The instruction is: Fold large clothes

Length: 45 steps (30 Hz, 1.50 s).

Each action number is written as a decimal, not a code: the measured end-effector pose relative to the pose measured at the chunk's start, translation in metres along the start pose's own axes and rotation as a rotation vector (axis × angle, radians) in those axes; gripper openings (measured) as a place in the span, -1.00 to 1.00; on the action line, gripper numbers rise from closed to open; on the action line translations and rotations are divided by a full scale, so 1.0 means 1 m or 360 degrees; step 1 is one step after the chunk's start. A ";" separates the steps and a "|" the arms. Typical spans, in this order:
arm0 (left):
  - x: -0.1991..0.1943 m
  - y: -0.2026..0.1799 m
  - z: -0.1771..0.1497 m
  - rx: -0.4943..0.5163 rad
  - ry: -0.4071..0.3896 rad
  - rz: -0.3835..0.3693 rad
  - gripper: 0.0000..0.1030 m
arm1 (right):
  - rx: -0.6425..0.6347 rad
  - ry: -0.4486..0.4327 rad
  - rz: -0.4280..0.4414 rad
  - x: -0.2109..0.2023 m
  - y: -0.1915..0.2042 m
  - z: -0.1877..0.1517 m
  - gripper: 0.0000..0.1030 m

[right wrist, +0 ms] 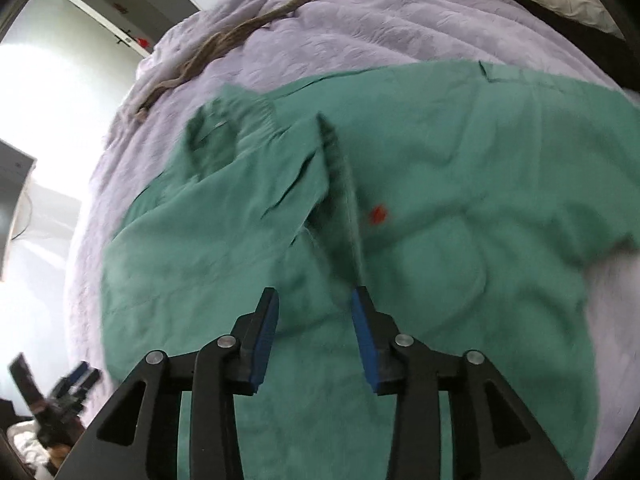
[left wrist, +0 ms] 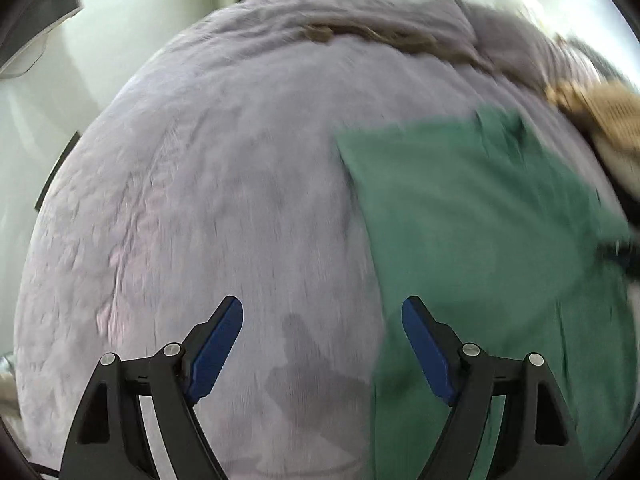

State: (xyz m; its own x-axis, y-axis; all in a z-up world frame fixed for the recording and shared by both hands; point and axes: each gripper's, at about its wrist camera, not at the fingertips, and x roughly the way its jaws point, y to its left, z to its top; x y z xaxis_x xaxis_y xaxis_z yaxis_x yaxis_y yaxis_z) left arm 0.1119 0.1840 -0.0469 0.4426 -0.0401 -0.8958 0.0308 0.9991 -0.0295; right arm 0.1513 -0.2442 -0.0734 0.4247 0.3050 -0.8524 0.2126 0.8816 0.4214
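Green garment (right wrist: 420, 208) lies spread on the bed's lilac bedspread (right wrist: 360, 28), filling centre and right of the right wrist frame; small red mark (right wrist: 378, 215) near its middle. A raised fold runs up from the right hand-held gripper (right wrist: 316, 300), jaws parted, nothing pinched between the pads. Left hand-held gripper (left wrist: 322, 312) stands wide open over bare bedspread, garment edge at lower right. Frames blurred.
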 end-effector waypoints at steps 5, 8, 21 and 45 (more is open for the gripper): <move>0.004 -0.018 -0.029 0.0067 0.0077 -0.0030 0.59 | 0.0028 0.0075 0.0047 0.008 0.009 -0.019 -0.19; 0.015 -0.021 -0.029 0.0023 0.0064 0.0004 0.59 | 0.0058 0.0086 0.0029 0.012 0.008 -0.019 -0.19; 0.003 0.042 -0.041 -0.0349 0.0026 0.0229 0.59 | 0.0373 0.0032 -0.0002 0.023 -0.025 0.004 -0.19; -0.018 -0.026 -0.044 -0.0092 0.0201 0.0098 0.60 | 0.0419 0.0189 0.0089 -0.020 -0.045 -0.081 0.20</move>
State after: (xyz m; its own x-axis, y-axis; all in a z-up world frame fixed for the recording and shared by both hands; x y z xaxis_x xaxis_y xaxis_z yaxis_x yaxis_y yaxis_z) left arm 0.0635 0.1592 -0.0496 0.3254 0.0200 -0.9454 -0.0463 0.9989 0.0052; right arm 0.0624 -0.2606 -0.1000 0.3397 0.4042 -0.8493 0.4195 0.7431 0.5214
